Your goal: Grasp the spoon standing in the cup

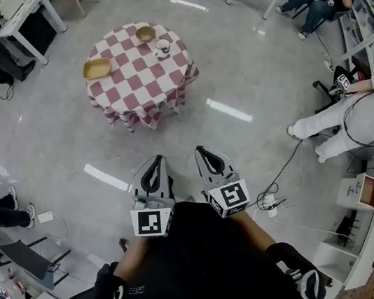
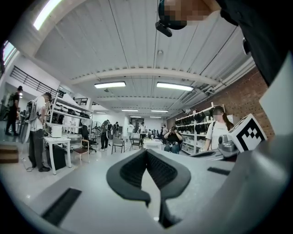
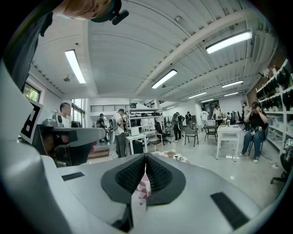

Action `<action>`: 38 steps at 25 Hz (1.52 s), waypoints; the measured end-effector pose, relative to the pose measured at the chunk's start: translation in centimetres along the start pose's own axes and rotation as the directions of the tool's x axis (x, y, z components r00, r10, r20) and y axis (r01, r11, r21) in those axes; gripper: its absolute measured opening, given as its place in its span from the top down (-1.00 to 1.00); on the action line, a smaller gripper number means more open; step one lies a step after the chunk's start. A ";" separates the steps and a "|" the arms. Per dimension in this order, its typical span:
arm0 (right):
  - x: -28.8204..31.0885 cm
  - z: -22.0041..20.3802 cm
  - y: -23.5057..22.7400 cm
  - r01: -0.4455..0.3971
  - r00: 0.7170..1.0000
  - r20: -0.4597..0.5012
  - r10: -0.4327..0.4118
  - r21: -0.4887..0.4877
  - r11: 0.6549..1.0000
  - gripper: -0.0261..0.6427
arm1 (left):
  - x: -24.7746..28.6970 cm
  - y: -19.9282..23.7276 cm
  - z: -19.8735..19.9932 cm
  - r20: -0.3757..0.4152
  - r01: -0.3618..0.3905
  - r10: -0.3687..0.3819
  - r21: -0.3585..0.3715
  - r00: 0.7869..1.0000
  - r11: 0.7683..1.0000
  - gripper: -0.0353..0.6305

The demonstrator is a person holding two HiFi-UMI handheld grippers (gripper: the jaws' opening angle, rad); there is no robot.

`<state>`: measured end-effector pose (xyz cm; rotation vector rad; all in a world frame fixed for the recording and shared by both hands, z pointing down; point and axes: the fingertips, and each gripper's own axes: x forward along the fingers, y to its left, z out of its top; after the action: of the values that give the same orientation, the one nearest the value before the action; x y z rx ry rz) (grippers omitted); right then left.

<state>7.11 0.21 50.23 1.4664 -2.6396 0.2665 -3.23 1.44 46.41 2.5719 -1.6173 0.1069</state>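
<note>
With the grey left gripper and grey right gripper both clenched empty, well apart from the thin spoon in the small white cup on the round pink-checked desk, arriving unopened could topple the cup

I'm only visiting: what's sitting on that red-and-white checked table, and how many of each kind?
Round tan bowl: 1
Shallow tan tray-like dish: 1
White cup: 1 (what stands inside it is too small to make out)
Total: 3
</note>
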 end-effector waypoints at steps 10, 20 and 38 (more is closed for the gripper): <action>13.1 4.1 -1.4 0.039 0.999 -0.005 -0.039 0.000 0.999 0.84 | 8.7 9.7 2.2 -0.022 0.078 -0.078 -0.017 0.997 0.997 0.87; 20.9 4.1 -2.1 0.070 0.996 -0.048 -0.070 -0.013 0.997 0.84 | 13.3 16.0 1.8 -0.039 0.106 -0.108 -0.054 0.993 0.993 0.87; 32.8 3.4 -12.5 0.061 0.988 -0.135 -0.071 -0.074 0.995 0.84 | 25.8 20.7 2.4 -0.060 0.068 -0.072 -0.055 0.996 0.996 0.87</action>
<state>0.37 -34.16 54.06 1.4552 -2.4622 0.2575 -10.73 -30.85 47.97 2.5560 -1.4873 0.1346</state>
